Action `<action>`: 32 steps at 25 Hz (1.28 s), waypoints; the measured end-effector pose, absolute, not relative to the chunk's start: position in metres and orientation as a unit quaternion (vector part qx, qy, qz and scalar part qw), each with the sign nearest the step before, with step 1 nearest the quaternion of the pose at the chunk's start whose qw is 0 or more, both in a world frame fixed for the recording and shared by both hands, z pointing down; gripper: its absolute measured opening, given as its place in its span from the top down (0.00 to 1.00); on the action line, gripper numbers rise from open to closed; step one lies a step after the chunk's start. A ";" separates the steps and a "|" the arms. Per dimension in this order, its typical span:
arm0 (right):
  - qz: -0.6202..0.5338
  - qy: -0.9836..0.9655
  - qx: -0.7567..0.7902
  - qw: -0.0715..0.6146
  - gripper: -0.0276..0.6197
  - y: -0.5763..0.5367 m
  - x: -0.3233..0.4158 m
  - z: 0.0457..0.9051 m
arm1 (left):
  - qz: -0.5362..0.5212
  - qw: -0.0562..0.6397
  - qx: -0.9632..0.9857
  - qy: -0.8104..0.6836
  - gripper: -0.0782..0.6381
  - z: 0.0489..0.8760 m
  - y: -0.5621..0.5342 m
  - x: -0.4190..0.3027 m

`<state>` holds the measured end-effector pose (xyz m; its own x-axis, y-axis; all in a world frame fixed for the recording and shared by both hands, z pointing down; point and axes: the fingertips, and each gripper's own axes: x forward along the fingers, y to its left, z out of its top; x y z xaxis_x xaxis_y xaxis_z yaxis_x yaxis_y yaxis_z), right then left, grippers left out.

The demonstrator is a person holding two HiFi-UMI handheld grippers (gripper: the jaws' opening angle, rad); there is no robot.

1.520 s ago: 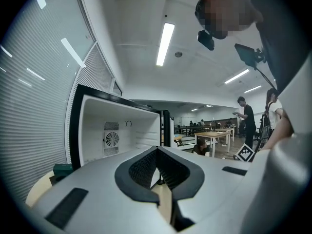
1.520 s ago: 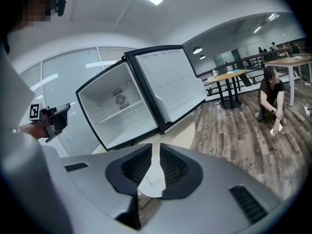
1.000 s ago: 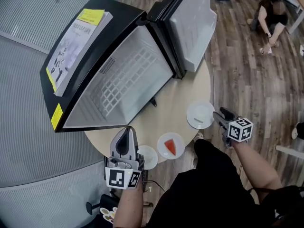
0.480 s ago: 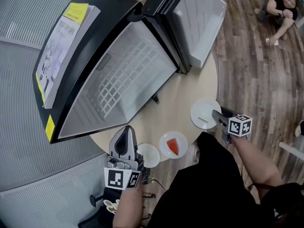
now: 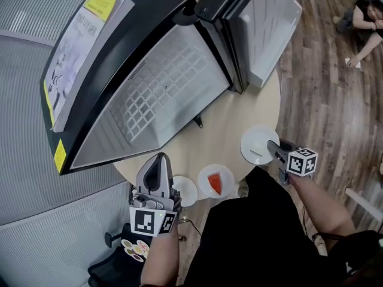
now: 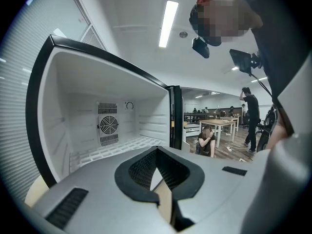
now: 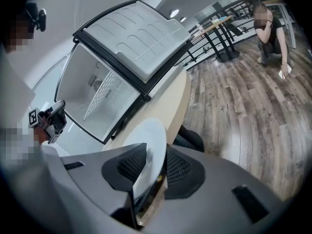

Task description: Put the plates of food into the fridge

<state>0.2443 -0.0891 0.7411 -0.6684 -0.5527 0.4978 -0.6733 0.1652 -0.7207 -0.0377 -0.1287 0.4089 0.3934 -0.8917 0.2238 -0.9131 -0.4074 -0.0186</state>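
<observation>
Fridge (image 5: 128, 52), black-cased and white-lined, stands open on the round beige table (image 5: 221, 130), its pale door (image 5: 272, 23) swung off to the right. Below its open mouth, at the table's near edge, the left claw (image 5: 160, 158) hovers with its tips together on nothing. Next, also in front of the mouth, sits a small white round plate (image 5: 185, 191), then a white plate bearing a red wedge (image 5: 215, 182). Further right, in front of the fridge door, lies the larger white plate (image 5: 257, 142). The right claw (image 5: 274, 147) has just been closing and pinches the plate's near rim between its pads. Taking hold looks to be the step in hand. To do it well, I judge the bite should be deep and firm before lifting. The plate should stay level so nothing slides, and the path should lead left into the mouth, clear of the door's edge and onto the white wire shelf (image 5: 155, 100).
</observation>
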 end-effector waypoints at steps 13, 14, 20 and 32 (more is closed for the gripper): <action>0.519 -0.755 0.398 0.044 0.88 -0.087 0.243 0.720 | 0.095 0.050 0.824 -0.556 0.89 0.398 -0.122 -0.048; 0.521 -0.754 0.398 0.037 0.89 -0.087 0.242 0.717 | 0.093 0.050 0.825 -0.555 0.89 0.398 -0.122 -0.048; 0.545 -0.731 0.411 -0.008 0.92 -0.085 0.239 0.707 | 0.084 0.045 0.830 -0.550 0.89 0.389 -0.117 -0.055; 0.559 -0.703 0.434 -0.069 0.92 -0.085 0.221 0.665 | 0.064 0.027 0.837 -0.543 0.89 0.367 -0.095 -0.079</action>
